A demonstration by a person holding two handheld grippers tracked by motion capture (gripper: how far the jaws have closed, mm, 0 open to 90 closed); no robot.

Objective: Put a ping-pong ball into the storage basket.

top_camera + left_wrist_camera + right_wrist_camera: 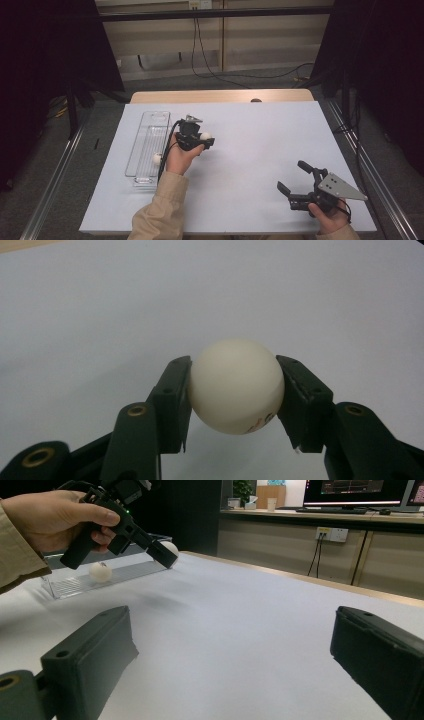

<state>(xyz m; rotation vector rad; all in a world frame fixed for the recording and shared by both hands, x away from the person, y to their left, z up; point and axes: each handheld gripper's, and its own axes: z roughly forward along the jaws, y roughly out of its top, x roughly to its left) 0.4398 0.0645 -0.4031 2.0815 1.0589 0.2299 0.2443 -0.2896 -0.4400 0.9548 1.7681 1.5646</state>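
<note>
ball (235,385) print: small red + dark marks low on its right side, cut off by curve, can't read
monitor (356,491) far right: lit screen w/ thin lines, too small to read
wall socket (330,533) far right: no legible marking
other ball (100,572) in clear tray (65,586): no readable print

High view overlooks table (260,130); tool views skim it

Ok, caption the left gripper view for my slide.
Left gripper clamps a white ball between its black jaws above the pale table.
</note>
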